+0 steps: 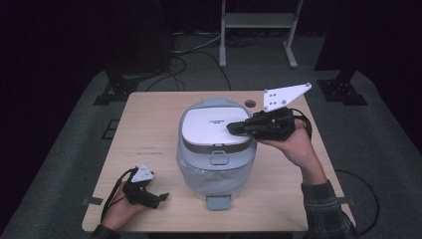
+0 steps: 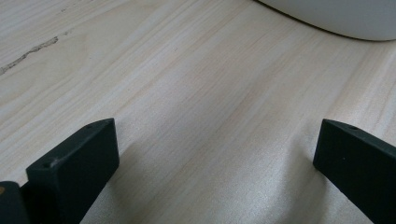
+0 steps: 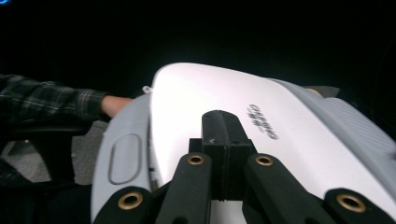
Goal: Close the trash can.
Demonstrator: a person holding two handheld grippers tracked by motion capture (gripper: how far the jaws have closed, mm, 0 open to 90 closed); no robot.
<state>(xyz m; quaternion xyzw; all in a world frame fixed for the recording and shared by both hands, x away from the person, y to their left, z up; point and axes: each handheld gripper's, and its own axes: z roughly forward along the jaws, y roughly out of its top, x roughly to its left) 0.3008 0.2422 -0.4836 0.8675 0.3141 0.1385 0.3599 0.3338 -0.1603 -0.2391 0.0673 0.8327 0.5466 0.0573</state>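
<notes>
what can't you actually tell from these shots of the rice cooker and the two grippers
- Inside of the rice cooker: hidden by its shut lid, high view.
- Whether the right gripper touches the lid: right gripper view, its shut jaws cover the spot.
- Lid lettering: too blurred to read, right gripper view.
- The cooker's base: left gripper view, cut off by the top edge above the open left gripper.

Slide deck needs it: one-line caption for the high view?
Right gripper, jaws shut, over the white lid of a rice cooker; left gripper rests on the wooden table.
</notes>
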